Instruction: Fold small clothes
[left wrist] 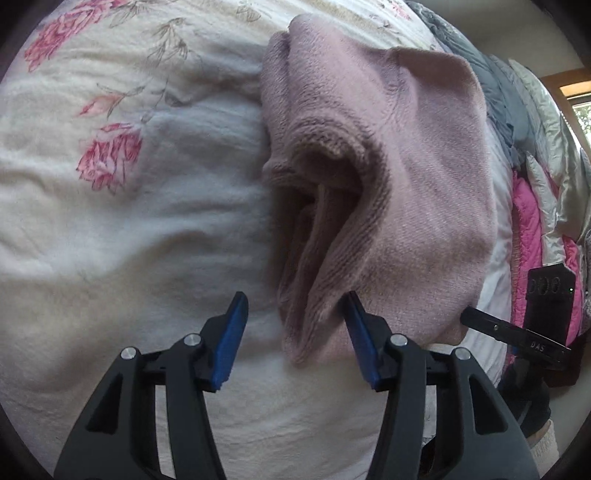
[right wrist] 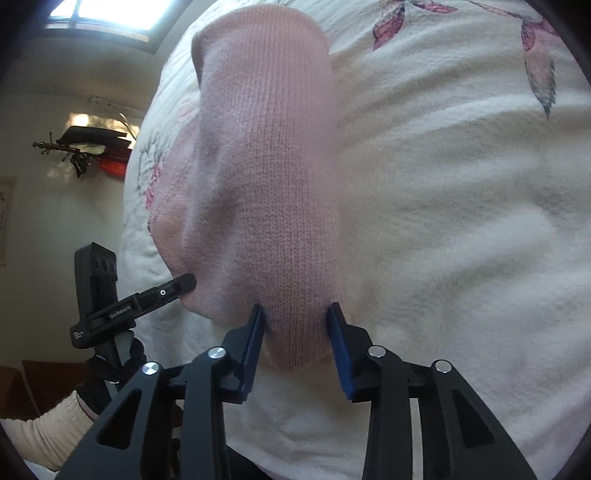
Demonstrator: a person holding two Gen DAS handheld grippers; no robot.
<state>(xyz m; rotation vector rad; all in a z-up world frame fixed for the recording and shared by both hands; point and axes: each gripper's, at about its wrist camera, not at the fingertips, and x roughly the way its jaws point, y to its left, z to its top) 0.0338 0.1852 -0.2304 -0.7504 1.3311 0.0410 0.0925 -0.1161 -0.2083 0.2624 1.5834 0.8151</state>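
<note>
A pink knitted garment [left wrist: 424, 177] lies bunched in loose folds on a white floral bedspread [left wrist: 129, 221]. My left gripper [left wrist: 295, 299] is open at its near edge. One blue pad rests against a fold and the other hovers over bare bedspread. In the right wrist view the same garment [right wrist: 269, 166] runs away from the camera. My right gripper [right wrist: 296, 310] is shut on its near end, with thick knit filling the gap between the pads. Each gripper shows in the other's view, the right gripper [left wrist: 517, 328] and the left gripper [right wrist: 162, 293], both at the garment's edge.
Grey, silver and pink quilted bedding [left wrist: 535, 192] is heaped along the bed's far side. A person's cream sleeve [right wrist: 48, 428] shows behind the left gripper. Beyond the bed edge are a wall, a window [right wrist: 107, 14] and a dark rack [right wrist: 88, 144].
</note>
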